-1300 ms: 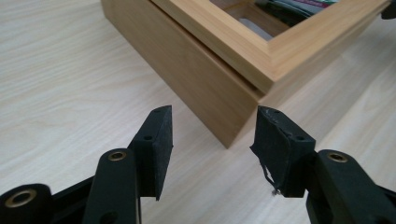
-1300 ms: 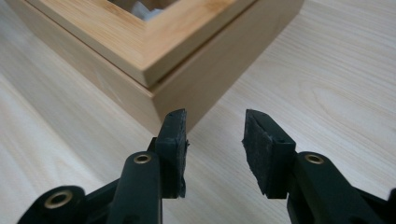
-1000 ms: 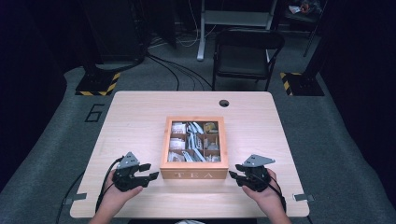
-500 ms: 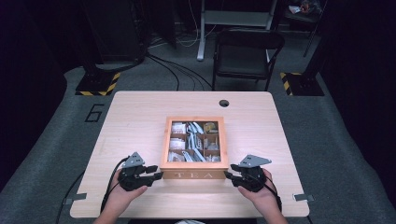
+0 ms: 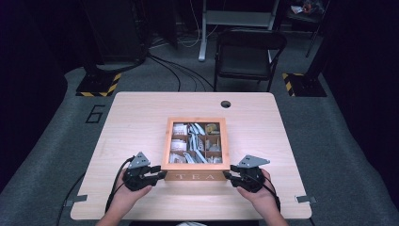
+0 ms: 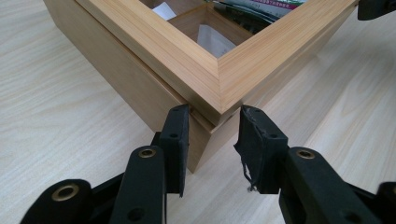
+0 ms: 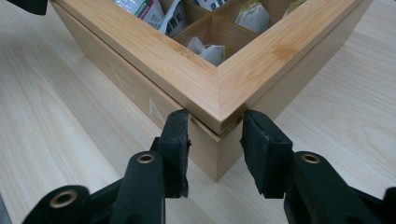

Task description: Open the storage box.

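Up close, lid seam (image 6: 205, 122) beneath rim

Smooth matt wooden tea box (image 5: 195, 165)

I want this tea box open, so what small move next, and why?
Probably raise both slightly to lift the lid. The left gripper, jaws just closing, clamps one front corner at the seam; the right gripper pinches the other; lid lies shut.

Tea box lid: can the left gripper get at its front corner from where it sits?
Probably yes. The left gripper already straddles the near corner of the tea box, its jaws having just been closing, one on each side of the lid edge. Nothing lies between; whether the right pad touches is unclear.
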`<state>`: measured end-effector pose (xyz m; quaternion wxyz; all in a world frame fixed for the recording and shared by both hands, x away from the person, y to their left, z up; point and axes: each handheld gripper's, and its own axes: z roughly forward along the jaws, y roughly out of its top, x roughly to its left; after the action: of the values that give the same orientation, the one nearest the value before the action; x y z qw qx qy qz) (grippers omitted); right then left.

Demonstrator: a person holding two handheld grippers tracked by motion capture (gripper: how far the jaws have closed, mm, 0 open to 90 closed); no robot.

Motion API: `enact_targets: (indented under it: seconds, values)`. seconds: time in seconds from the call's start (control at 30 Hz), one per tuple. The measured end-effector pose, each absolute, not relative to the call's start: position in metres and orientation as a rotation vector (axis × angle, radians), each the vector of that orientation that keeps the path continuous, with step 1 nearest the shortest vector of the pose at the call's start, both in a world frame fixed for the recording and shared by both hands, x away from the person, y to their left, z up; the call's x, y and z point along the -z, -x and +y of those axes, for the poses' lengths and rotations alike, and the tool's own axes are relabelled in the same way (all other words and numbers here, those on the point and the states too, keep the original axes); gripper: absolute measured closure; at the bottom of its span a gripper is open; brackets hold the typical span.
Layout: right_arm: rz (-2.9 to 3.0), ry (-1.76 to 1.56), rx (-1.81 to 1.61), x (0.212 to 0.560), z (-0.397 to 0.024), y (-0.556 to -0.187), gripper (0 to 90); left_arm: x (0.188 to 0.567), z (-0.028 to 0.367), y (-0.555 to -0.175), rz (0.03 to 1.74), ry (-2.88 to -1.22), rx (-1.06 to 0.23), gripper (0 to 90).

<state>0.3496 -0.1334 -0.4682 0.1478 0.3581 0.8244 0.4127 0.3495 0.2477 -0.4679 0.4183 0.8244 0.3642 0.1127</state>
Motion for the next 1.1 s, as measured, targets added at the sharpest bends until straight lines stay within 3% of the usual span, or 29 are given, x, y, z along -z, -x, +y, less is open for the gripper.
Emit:
enact_targets:
  seconds: [0.33,0.7,1.1]
  values:
    - [2.379,-1.006,-1.190,0.467,-0.133,-0.352,60.0,0.465,0.245,-0.350,0.899,-2.080,-0.307,63.5]
    - [2.357,-0.970,-1.157,0.464,-0.130,-0.356,45.3,0.459,0.245,-0.355,0.907,-2.086,-0.256,63.1]
    - [2.334,-0.956,-1.161,0.455,-0.131,-0.358,40.0,0.450,0.248,-0.358,0.905,-2.061,-0.217,62.6]
